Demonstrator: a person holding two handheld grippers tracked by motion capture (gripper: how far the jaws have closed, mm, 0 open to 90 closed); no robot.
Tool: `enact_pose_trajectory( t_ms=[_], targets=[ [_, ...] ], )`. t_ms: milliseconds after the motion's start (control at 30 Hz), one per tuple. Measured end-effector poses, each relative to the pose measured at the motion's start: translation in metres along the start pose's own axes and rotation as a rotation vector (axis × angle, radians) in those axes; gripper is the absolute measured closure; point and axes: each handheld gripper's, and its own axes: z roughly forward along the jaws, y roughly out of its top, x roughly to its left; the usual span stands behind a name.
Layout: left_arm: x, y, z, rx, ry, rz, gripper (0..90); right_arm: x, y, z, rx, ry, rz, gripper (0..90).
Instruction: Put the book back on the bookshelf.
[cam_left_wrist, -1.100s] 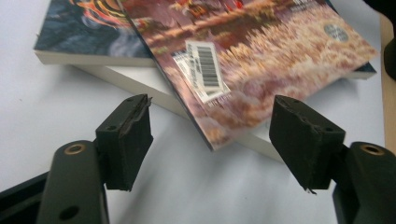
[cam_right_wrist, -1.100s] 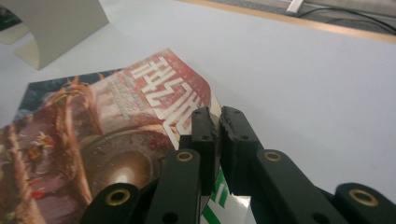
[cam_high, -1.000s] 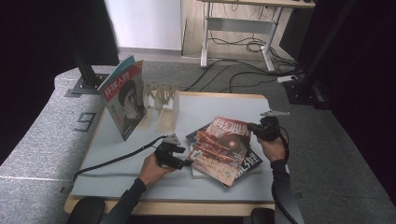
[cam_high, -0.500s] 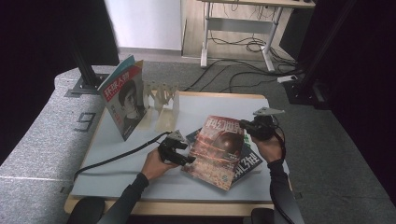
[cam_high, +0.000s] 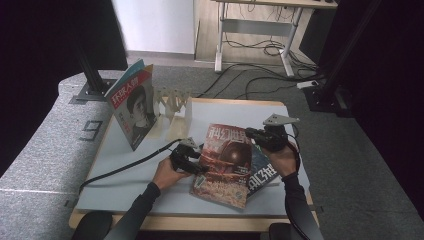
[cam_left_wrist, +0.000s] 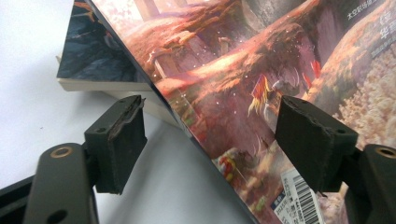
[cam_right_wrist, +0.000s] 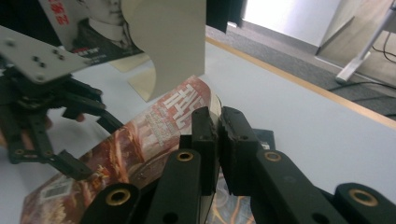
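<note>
A magazine with a red cover (cam_high: 225, 160) is tilted up off the table, its left edge low. My right gripper (cam_high: 250, 134) is shut on its upper right edge; in the right gripper view the jaws (cam_right_wrist: 218, 121) pinch the cover (cam_right_wrist: 154, 135). My left gripper (cam_high: 196, 165) is at the magazine's left edge. In the left gripper view its jaws (cam_left_wrist: 212, 109) stand open, one on each side of the edge of the cover (cam_left_wrist: 261, 60), pads clear of it; they have just opened a little wider. A dark blue magazine (cam_high: 262, 172) lies flat underneath.
A pale slotted rack (cam_high: 172, 107) stands at the back left of the white table (cam_high: 125, 185), with a portrait-cover magazine (cam_high: 132, 105) leaning upright in it. The left gripper's cable (cam_high: 125, 167) trails left across the table. Desk legs and cables are on the floor beyond.
The right gripper has risen and moved left with the red magazine's edge, so the cover stands steeper. The left hand has stayed at the magazine's left edge.
</note>
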Motion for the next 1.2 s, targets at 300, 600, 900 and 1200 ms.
enact_pose_trajectory(
  t_ms=[300,600,900,1200],
  targets=[
    [0.001,0.004,0.005,0.010,-0.072,-0.003,30.7,0.005,0.004,-0.004,-0.018,0.022,-0.018,82.9],
    [0.004,0.006,-0.004,0.050,-0.095,-0.098,47.1,0.010,0.006,-0.003,-0.032,0.061,-0.021,82.0],
    [-0.002,0.006,-0.014,0.013,-0.086,-0.057,65.0,0.019,0.010,0.000,-0.021,0.072,-0.052,80.1],
    [-0.011,0.002,-0.022,-0.028,-0.082,-0.004,73.5,0.017,0.008,0.000,-0.014,0.046,-0.053,78.9]
  ],
)
